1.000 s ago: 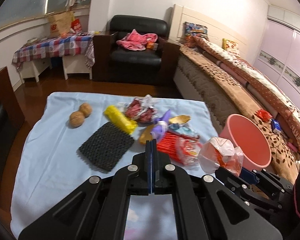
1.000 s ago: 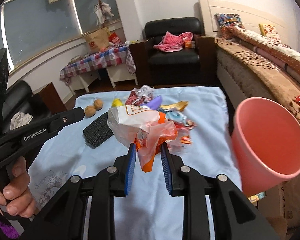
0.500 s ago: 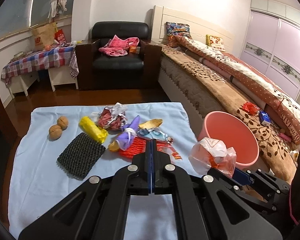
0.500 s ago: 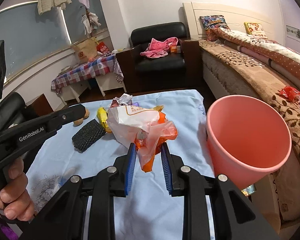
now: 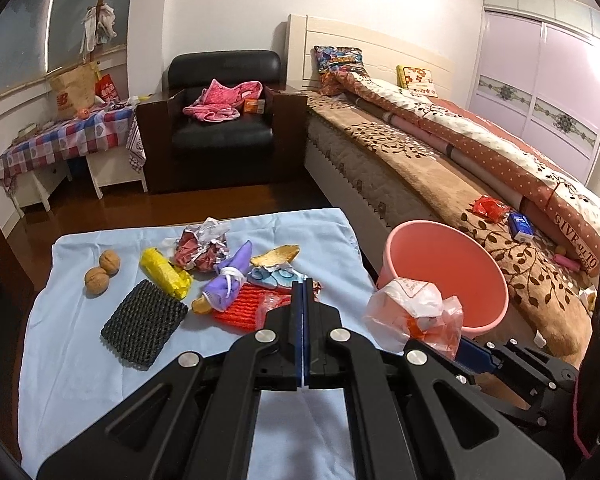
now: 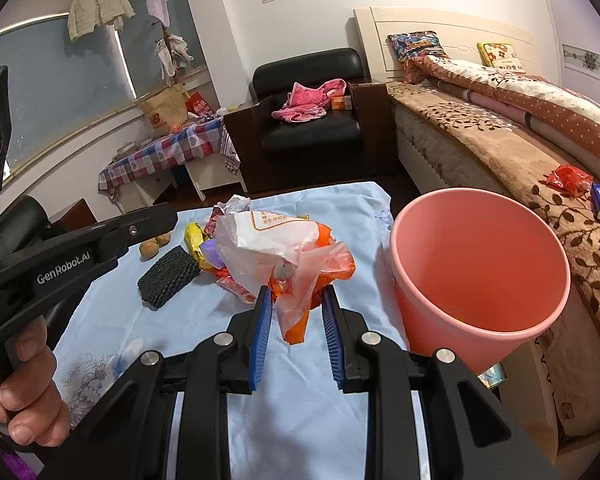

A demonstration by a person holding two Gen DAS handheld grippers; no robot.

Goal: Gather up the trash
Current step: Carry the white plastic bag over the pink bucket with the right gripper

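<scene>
Both views are swinging rightward compared with the earlier frames, so the pink bucket (image 6: 476, 280) is now sitting closer to the held bag and the trash pile is sliding left.

Left wrist view: we are holding the left tongs (image 5: 302, 292) fully closed and empty above the blue-clothed table (image 5: 60, 360). Beyond them the remaining trash is lying in a loose heap: a yellow wrapper (image 5: 165, 273), a purple wrapper (image 5: 230, 278), red netting (image 5: 244, 308) and a black foam mat (image 5: 144, 332), with two walnuts (image 5: 102, 272) apart at the left. The plastic bag (image 5: 414, 316) is hanging just in front of the bucket rim (image 5: 444, 226).

Right wrist view: we are gripping the crumpled white-and-orange bag (image 6: 284, 256) in the right tongs (image 6: 294, 304); their blue pads are standing partly apart, pinching the bag's lower folds. The bucket is standing just beside the table edge, to the right of the bag.

To do this step well, we judge that the bag should be carried fully over the bucket mouth before letting go, since loose film may catch on the rim.

Only the right wrist view is showing the bucket's inside, the pinch itself, and the hand (image 6: 24, 396) on the left handle; only the left is showing the whole heap unobstructed.
</scene>
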